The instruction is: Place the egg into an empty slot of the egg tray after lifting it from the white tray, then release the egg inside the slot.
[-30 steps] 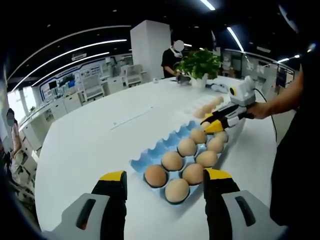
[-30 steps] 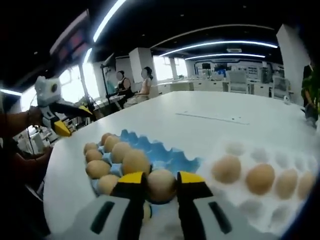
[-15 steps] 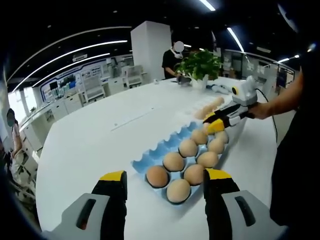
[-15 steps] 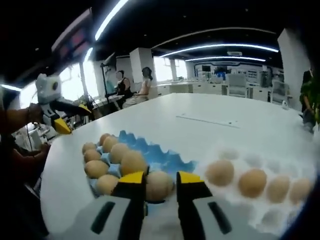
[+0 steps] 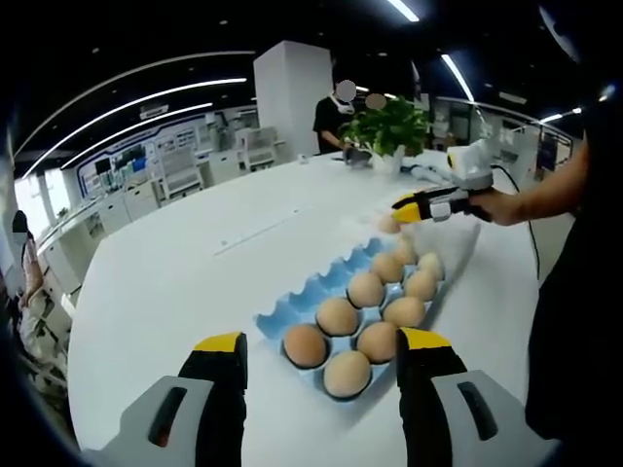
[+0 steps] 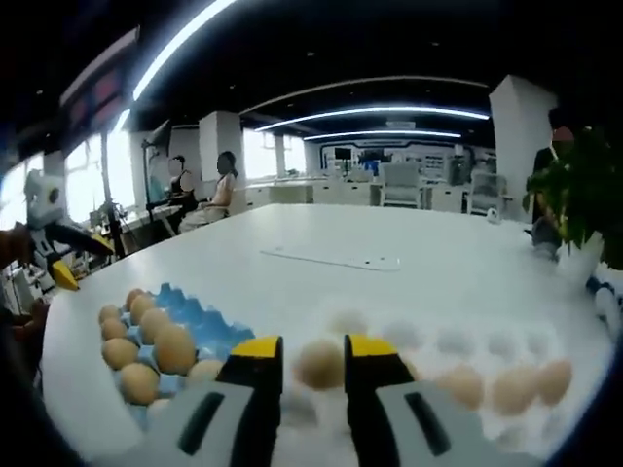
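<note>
A blue egg tray holding several brown eggs lies on the white table just ahead of my left gripper, which is open and empty. My right gripper, held by a person's hand, hovers past the blue tray's far end, above the white tray. In the right gripper view, my right gripper is open over the white tray. A blurred egg on that tray shows through the gap without touching the jaws. The blue egg tray lies at lower left, and my left gripper shows at the far left.
More eggs sit along the white tray's right side. A potted plant stands at the table's far edge, also at the right in the right gripper view. People stand and sit beyond the table. The person's sleeve borders the right side.
My right gripper has risen from the far end of the blue tray and swung over the white tray, leaving the egg it held behind. The left gripper has not moved.
</note>
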